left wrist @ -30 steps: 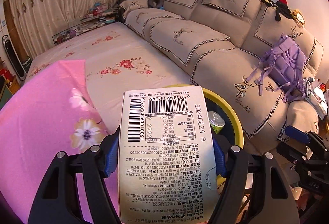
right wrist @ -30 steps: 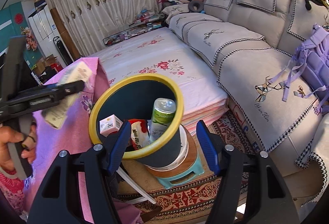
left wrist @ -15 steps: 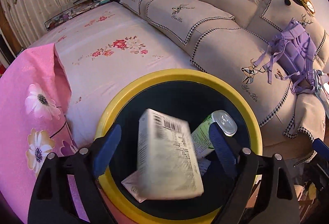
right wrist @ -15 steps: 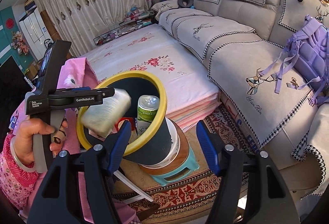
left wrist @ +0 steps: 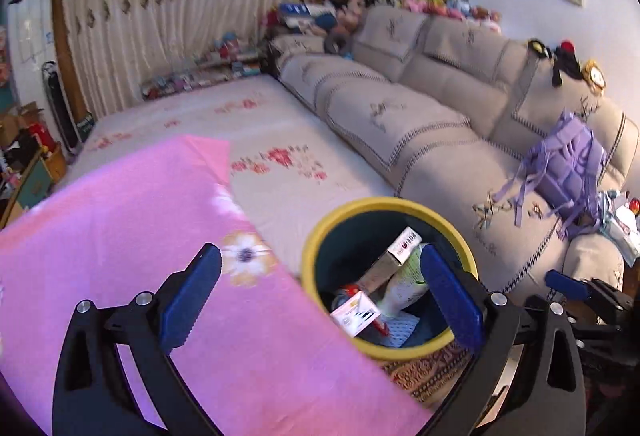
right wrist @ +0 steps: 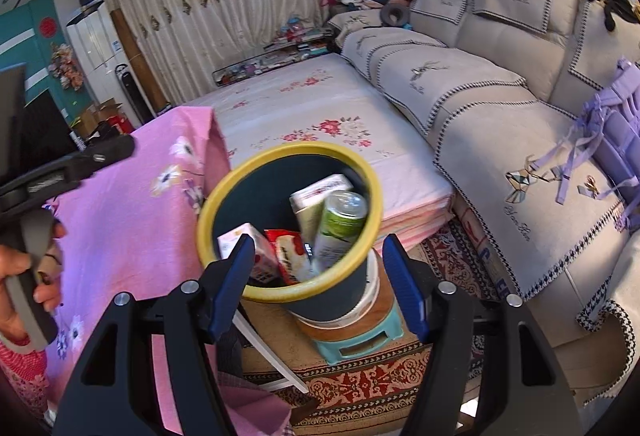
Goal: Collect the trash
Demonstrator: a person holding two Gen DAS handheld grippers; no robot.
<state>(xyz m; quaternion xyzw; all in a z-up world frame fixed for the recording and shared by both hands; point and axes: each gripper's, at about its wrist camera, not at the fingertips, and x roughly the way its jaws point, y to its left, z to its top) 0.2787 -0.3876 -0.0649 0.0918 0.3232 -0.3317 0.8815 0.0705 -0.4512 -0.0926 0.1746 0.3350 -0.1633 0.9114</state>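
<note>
From the left wrist view, the left gripper (left wrist: 316, 294) has nothing between its blue pads now, and its jaws are opening to their widest; a second ago they were clamped on a tall white carton, and half a second ago that carton was tumbling over the bin's mouth. The gripper has since pulled back and up, so the bin (left wrist: 320, 236) with its yellow rim sits lower right in the view, partly behind the right-hand finger, with the pink cloth (left wrist: 120, 220) spread under the left-hand one. The carton (left wrist: 394, 260) now leans inside the bin against a green can (left wrist: 404, 284), with a small box (left wrist: 356, 314) and a red wrapper lower down. From the right wrist view, the right gripper (right wrist: 320, 280) hovers close over the near rim of the bin (right wrist: 224, 195), its jaws set partly apart and gripping nothing; it has barely shifted over the second. The carton (right wrist: 316, 195) is plainly resting below the rim beside the can (right wrist: 340, 224), the box (right wrist: 240, 240) and the wrapper (right wrist: 288, 252). At the left edge a hand (right wrist: 24, 288) holds the left gripper's handle, drawn away from the bin. So this piece of trash looks delivered, and I'd judge both grippers are free for the next piece; no loose rubbish shows on the bed or sofa from here.
</note>
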